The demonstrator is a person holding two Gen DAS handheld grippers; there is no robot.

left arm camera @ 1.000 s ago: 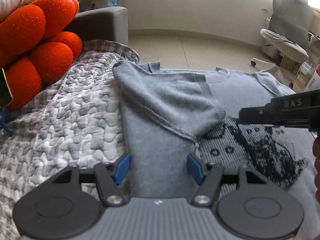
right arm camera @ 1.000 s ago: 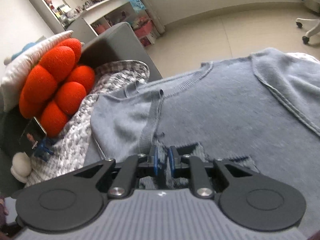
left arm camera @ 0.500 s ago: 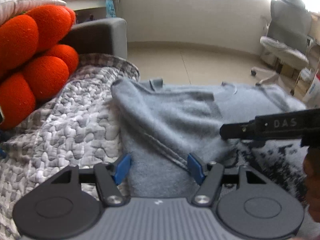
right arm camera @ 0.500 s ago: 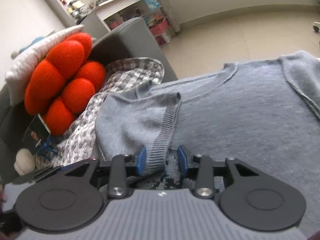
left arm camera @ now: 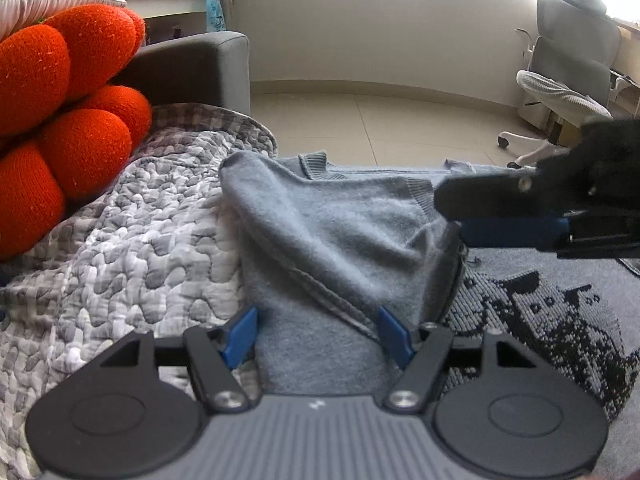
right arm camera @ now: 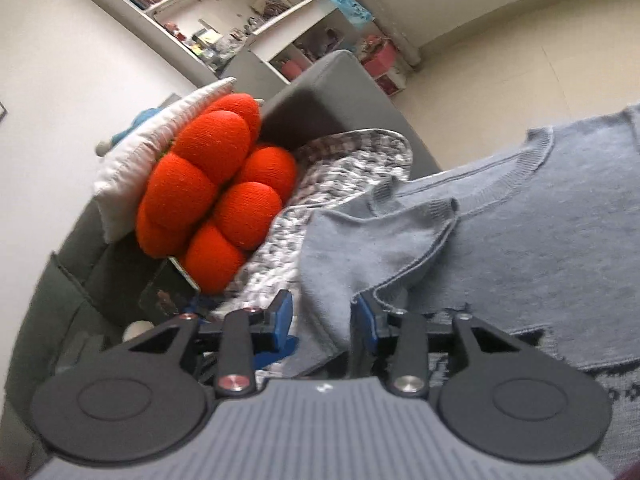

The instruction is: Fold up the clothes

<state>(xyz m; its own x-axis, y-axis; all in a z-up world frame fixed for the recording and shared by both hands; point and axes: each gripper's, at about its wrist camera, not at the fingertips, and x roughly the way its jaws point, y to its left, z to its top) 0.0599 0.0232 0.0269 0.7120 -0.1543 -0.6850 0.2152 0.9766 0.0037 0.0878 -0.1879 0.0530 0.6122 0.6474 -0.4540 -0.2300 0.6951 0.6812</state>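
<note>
A grey-blue knit sweater [left arm camera: 340,248] with a black cat pattern [left arm camera: 552,320] lies spread on the sofa. Its sleeve [right arm camera: 368,248] is folded across the chest, with the ribbed cuff [right arm camera: 444,206] lying loose. My left gripper [left arm camera: 318,332] hovers open and wide over the folded sleeve's near edge, its blue pads on either side of the fabric without pinching it. My right gripper [right arm camera: 323,316] is open, and the sleeve's hem lies slack between its pads. In the left wrist view the right gripper [left arm camera: 450,216] reaches in from the right beside the cuff.
An orange bumpy cushion [left arm camera: 60,120] and a white pillow [right arm camera: 160,140] lean against the grey sofa arm [left arm camera: 200,68] at the left. A grey-white quilted blanket [left arm camera: 120,240] covers the seat. An office chair [left arm camera: 568,76] stands on the tiled floor beyond; shelves [right arm camera: 224,20] line the wall.
My right gripper's jaws went from shut on the sleeve to open, letting it go, and it turned to the left. The sleeve now rests folded on the chest. The left gripper barely shifted.
</note>
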